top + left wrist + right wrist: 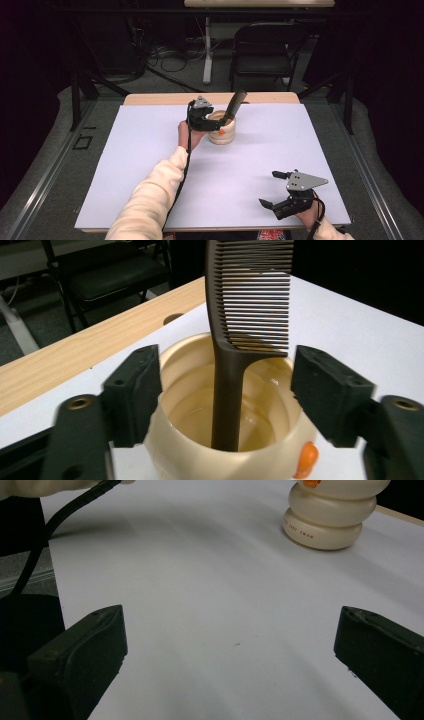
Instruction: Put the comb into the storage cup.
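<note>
My left gripper (227, 385) sits with jaws spread around the cream cup (227, 437), where the dark comb (247, 315) stands tilted, near the far edge of the white sheet (150, 165) covering the wooden table (150, 99). My right gripper (276, 190) hovers gaping, holding nothing, over the sheet's near right corner; a folding chair (262, 47) and floor cables (170, 57) sit beyond in the dark room.

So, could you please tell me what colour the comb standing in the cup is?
Dark brown. The comb shows best in the left gripper view, standing in the cream cup.
</note>
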`<act>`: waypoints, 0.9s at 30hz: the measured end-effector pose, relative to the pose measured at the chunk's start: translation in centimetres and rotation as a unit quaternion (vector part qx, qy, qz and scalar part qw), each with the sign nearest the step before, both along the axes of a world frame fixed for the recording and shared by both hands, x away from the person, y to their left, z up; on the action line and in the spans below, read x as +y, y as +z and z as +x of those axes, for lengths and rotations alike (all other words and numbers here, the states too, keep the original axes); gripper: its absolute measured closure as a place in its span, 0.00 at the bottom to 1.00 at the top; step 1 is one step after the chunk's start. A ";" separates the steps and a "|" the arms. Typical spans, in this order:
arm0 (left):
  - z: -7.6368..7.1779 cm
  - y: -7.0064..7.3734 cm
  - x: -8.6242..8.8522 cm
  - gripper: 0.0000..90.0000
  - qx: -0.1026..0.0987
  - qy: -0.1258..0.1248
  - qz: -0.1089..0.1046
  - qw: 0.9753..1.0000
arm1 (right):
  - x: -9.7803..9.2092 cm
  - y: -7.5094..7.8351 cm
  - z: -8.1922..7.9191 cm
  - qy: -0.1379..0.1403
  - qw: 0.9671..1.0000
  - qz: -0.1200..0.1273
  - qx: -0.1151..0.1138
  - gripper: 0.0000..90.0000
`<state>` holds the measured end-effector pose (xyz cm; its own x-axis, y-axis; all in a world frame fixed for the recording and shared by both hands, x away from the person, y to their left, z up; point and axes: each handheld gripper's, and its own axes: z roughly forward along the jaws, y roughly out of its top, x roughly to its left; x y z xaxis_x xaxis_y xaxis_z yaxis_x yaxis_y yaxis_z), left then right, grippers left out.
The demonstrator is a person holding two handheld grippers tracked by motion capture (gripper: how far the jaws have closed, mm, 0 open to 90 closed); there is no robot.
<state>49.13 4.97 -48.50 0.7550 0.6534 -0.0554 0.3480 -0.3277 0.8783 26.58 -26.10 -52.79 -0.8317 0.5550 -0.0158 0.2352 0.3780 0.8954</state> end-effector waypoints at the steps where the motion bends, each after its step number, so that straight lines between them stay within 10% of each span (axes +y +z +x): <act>1: -0.1 0.2 0.1 0.27 0.002 -0.003 0.003 1.000 | 0.0 0.0 0.0 0.000 1.000 0.000 0.001 0.00; 27: -2.9 2.3 3.6 0.00 0.017 -0.008 0.052 0.998 | -0.3 -0.1 0.0 -0.002 1.000 0.002 0.003 0.00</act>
